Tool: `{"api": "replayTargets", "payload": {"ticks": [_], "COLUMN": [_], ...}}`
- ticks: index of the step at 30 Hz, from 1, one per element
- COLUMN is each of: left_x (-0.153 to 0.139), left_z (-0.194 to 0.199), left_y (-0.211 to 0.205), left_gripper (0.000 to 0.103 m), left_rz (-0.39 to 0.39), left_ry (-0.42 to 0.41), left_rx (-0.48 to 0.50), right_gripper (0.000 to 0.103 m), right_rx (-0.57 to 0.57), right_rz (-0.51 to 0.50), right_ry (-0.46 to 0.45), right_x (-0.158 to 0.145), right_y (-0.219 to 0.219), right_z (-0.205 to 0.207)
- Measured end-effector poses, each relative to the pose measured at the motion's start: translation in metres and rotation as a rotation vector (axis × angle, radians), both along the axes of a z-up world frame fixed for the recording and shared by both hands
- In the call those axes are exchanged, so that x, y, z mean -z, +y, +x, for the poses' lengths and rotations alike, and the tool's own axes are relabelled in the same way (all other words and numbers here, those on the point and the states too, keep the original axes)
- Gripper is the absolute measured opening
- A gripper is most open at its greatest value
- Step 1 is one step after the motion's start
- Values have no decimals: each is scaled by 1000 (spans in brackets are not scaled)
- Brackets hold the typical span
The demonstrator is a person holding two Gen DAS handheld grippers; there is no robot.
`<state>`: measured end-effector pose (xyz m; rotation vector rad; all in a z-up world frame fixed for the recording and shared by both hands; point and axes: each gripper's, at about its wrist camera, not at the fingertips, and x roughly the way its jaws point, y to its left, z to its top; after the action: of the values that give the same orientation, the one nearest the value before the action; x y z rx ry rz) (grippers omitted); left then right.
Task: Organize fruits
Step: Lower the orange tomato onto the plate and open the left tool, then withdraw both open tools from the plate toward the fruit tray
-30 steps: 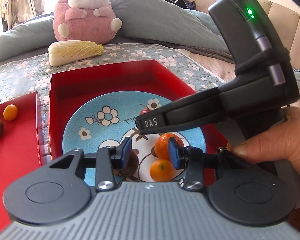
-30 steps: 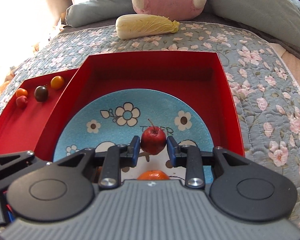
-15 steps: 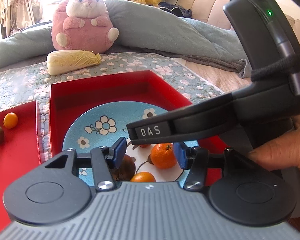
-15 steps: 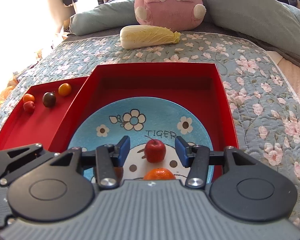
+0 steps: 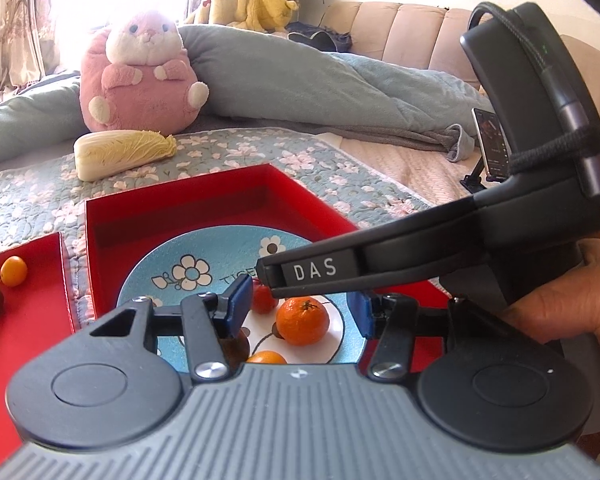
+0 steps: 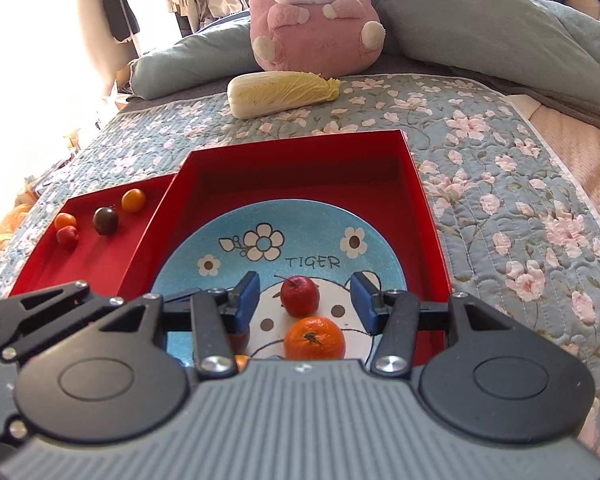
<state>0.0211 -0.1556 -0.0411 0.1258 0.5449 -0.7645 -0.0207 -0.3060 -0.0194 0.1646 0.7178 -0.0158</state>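
Jaws spread and empty on both the left gripper and right gripper, above the small red apple and round orange mandarin on the blue flowered plate in the red box.

Sunlit rm w/ beige sofa.

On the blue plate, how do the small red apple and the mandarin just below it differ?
The red apple is dark red and smooth with a thin stem sticking up; the mandarin is orange with a dark green calyx. The apple looks smaller than the mandarin, and it sits farther from the camera. Both rest free on the blue plate, neither held.
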Motion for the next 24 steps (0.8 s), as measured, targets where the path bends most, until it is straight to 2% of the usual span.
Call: {"api": "replayTargets", "payload": {"ticks": [13, 24], "left_x": [-15, -27], "left_z": [-14, -10], "left_y": [14, 58], "left_gripper": [58, 58], "left_rz": [-27, -58], "left_ry": [-36, -37], "left_rx": [-9, -163], "right_gripper": [53, 54], "right_rx": [11, -21], "right_rz": [8, 43], "right_ry": [-22, -67], "right_x": [-11, -26], "right_y": [0, 27], "right_z": [-8, 1]}}
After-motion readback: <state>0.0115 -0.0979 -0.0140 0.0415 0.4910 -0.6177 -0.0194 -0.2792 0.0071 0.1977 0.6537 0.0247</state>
